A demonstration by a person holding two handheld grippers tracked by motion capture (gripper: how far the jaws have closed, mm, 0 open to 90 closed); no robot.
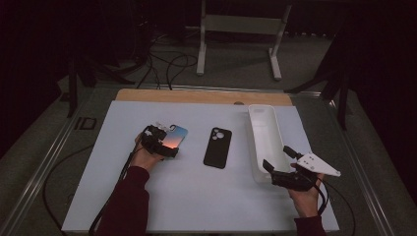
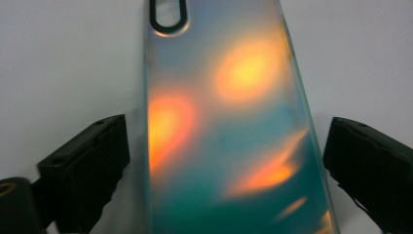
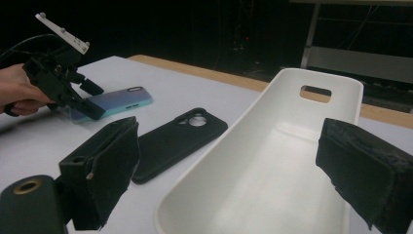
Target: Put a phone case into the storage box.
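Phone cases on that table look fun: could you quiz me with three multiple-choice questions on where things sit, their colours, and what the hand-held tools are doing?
1. Where does the black case lie?
A. inside the white tray
B. between the iridescent case and the white tray
C. on the floor

2. How many phone cases are on the table?
A. two
B. four
C. five

3. The left gripper is:
A. shut on the black case
B. open, jaws either side of the iridescent case
C. resting in the tray

Answers: B, the iridescent case lies left of it, the white tray right; A, one black, one iridescent; B, gaps show beside both jaws.
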